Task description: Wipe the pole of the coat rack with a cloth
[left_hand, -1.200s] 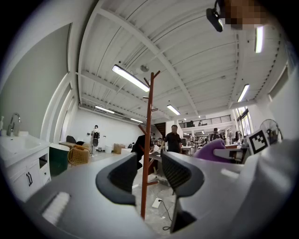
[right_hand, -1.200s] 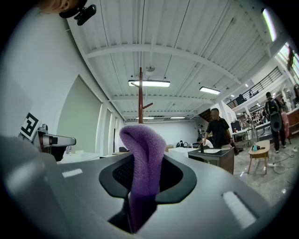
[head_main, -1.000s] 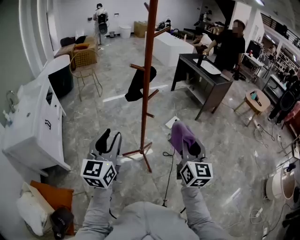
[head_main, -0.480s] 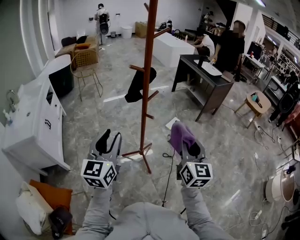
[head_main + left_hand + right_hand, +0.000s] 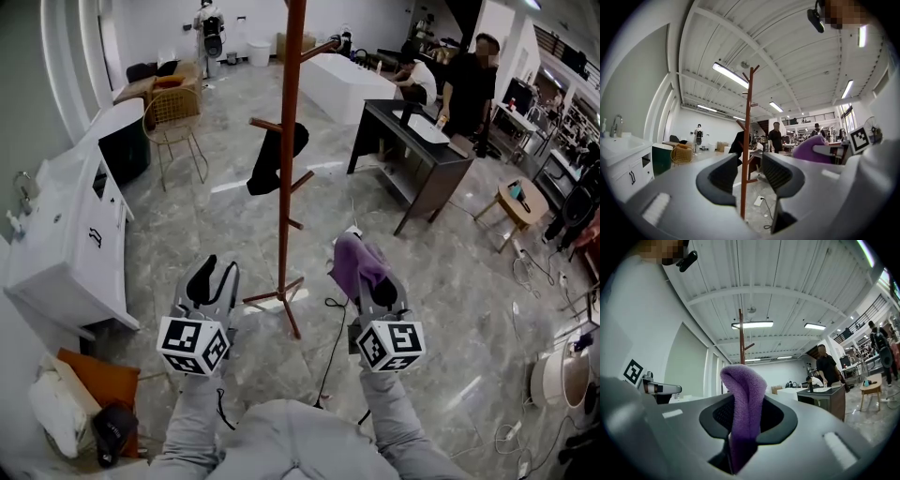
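Note:
The coat rack's brown-red pole (image 5: pixel 288 159) rises from legs on the floor straight ahead, with a black garment (image 5: pixel 272 157) hung on a left peg. My right gripper (image 5: pixel 360 272) is shut on a purple cloth (image 5: pixel 352 262), to the right of the pole and short of it. In the right gripper view the purple cloth (image 5: pixel 743 408) stands pinched between the jaws. My left gripper (image 5: pixel 214 278) is open and empty, left of the pole's base. In the left gripper view the pole (image 5: pixel 747 140) shows through the gap between the jaws, some way off.
A white sink cabinet (image 5: pixel 66 244) runs along the left. A dark desk (image 5: pixel 412 155) with two people behind it stands at the right back. A wicker chair (image 5: pixel 173 117) is beyond the rack. A black cable (image 5: pixel 330 347) trails on the floor by the rack's legs.
The view has shifted slightly closer to the rack. My right gripper with the cloth has edged left toward the pole. The left gripper has barely moved.

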The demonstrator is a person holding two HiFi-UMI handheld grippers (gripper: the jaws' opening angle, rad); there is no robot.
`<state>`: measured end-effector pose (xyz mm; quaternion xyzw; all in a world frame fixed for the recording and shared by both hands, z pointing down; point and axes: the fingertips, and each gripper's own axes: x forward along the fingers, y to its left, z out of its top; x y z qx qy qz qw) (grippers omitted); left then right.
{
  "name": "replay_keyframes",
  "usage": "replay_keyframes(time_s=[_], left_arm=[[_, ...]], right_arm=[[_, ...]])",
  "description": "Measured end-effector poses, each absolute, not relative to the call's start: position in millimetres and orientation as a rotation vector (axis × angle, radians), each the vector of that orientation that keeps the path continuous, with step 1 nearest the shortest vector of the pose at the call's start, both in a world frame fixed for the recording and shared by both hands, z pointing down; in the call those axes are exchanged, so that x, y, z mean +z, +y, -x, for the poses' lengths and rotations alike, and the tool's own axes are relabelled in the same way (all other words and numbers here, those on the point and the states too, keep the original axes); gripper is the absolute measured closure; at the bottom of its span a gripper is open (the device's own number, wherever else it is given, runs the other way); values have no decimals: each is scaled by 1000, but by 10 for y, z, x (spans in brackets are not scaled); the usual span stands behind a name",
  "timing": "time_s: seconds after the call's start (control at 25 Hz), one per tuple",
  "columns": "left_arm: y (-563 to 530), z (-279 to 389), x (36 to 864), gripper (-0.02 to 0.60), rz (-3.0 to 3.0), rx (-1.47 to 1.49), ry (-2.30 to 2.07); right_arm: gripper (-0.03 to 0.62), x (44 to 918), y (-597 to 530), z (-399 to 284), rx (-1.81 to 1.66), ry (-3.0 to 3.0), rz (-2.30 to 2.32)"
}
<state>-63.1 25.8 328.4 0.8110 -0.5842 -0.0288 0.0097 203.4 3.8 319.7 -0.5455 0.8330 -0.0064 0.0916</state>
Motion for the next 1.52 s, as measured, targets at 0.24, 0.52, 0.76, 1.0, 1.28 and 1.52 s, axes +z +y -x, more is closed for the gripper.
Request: replay_keyframes(time_s=[0.24, 0.52, 0.76, 1.0, 1.28, 1.52], left_arm=[[226, 516, 3375, 410, -2503, -59, -1840], [22, 552, 3415, 410, -2511, -38, -1845], [-437, 788, 3451, 410, -2532, -47, -1822], [-1023, 1136, 3375, 410, -2586, -75, -1767], [-1532, 1363, 3345, 410, -2675, -65, -1647], [-1780, 1506, 3363, 410, -2707, -92, -1576]], right_arm=[[510, 3228, -47, -2114, -44, 2486, 1570], [510, 3220, -287, -2034, -42, 2478, 1550], [510, 3094, -714, -1778, 21, 2461, 1568], [510, 2949, -1161, -1407, 77, 2419, 1616], [510, 2491, -1506, -1115, 275, 2336, 1703], [508, 1785, -1624, -881, 729, 2247, 1799]])
